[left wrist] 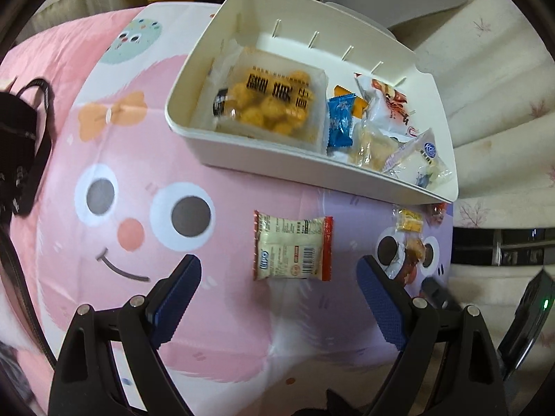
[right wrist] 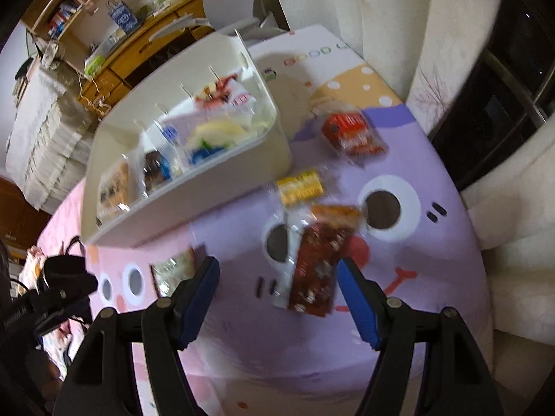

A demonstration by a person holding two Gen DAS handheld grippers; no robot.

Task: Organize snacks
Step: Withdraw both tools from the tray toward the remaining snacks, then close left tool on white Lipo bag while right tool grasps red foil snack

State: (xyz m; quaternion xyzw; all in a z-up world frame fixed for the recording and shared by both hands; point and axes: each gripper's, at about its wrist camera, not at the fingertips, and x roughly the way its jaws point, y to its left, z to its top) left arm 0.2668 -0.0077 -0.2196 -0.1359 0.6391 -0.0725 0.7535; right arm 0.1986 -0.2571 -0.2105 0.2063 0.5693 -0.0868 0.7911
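A white bin (left wrist: 242,159) holds several wrapped snacks, among them a large clear pack of yellow puffs (left wrist: 274,104) and a blue packet (left wrist: 340,124). On the cartoon cloth just ahead of my open left gripper (left wrist: 279,287) lies a white packet with red ends (left wrist: 295,246). My right gripper (right wrist: 277,277) is open too, above a dark red packet (right wrist: 315,270) that lies between its fingers. A yellow packet (right wrist: 301,185) and a red packet (right wrist: 350,131) lie further off, beside the white bin (right wrist: 194,208). The right view is blurred.
The pink and purple cartoon cloth (left wrist: 138,312) covers the table. A black bag with straps (left wrist: 20,145) sits at the left edge. Small wrapped sweets (left wrist: 409,235) lie below the bin's right corner. Cream curtains (right wrist: 451,52) hang close on the right.
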